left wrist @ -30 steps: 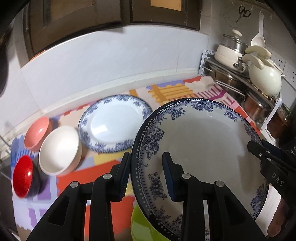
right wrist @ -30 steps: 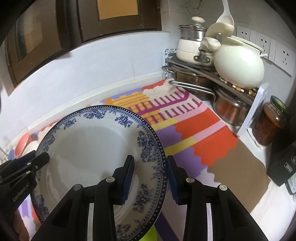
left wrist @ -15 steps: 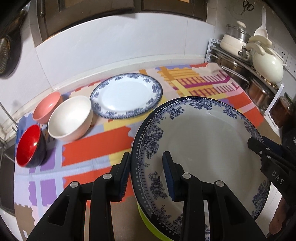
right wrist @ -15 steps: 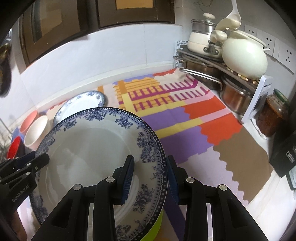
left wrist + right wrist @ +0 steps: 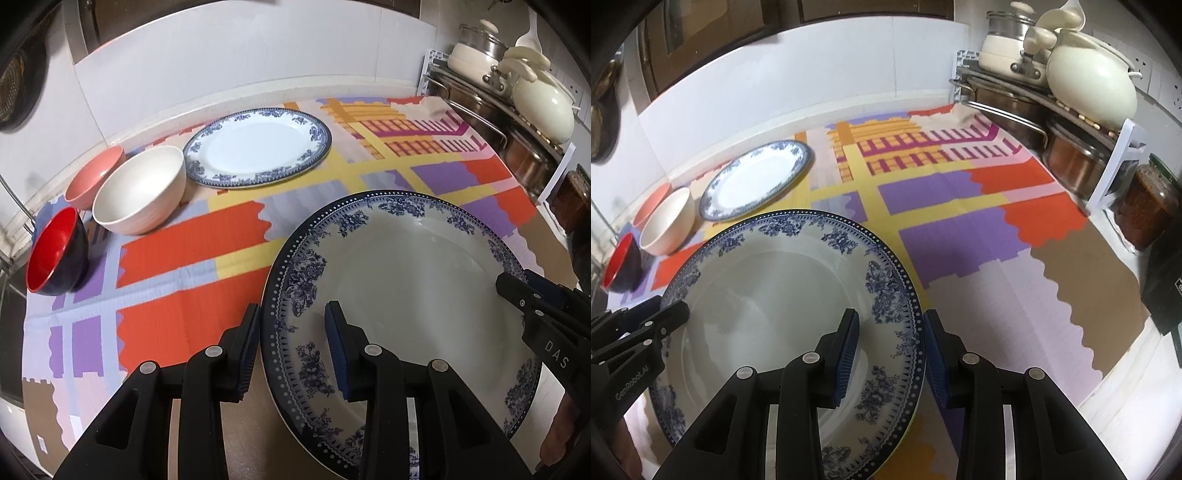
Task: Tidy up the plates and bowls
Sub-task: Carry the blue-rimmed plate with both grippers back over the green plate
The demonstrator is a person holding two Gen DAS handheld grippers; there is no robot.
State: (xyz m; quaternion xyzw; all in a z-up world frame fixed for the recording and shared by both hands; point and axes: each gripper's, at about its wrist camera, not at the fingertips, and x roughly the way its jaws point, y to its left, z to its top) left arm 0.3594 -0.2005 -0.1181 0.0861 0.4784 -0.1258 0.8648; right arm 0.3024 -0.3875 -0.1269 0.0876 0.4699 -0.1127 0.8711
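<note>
A large blue-patterned plate (image 5: 406, 280) (image 5: 783, 295) is held between both grippers above the counter. My left gripper (image 5: 293, 339) is shut on its left rim. My right gripper (image 5: 890, 347) is shut on its right rim and also shows in the left wrist view (image 5: 517, 291). A smaller blue-rimmed plate (image 5: 258, 147) (image 5: 757, 181) lies on the patterned mat at the back. Left of it stand a cream bowl (image 5: 140, 192), a pink bowl (image 5: 96, 173) and a red-and-black bowl (image 5: 55, 254). What lies under the held plate is hidden.
A colourful mat (image 5: 192, 251) covers the counter. A rack with pots and a cream kettle (image 5: 1089, 81) stands at the back right, with a jar (image 5: 1148, 206) beside it. The white tiled wall (image 5: 221, 62) runs along the back.
Both grippers have drawn back and up with the large plate; the green bowl seen under the plate is now out of sight. More of the mat and the bowls now shows.
</note>
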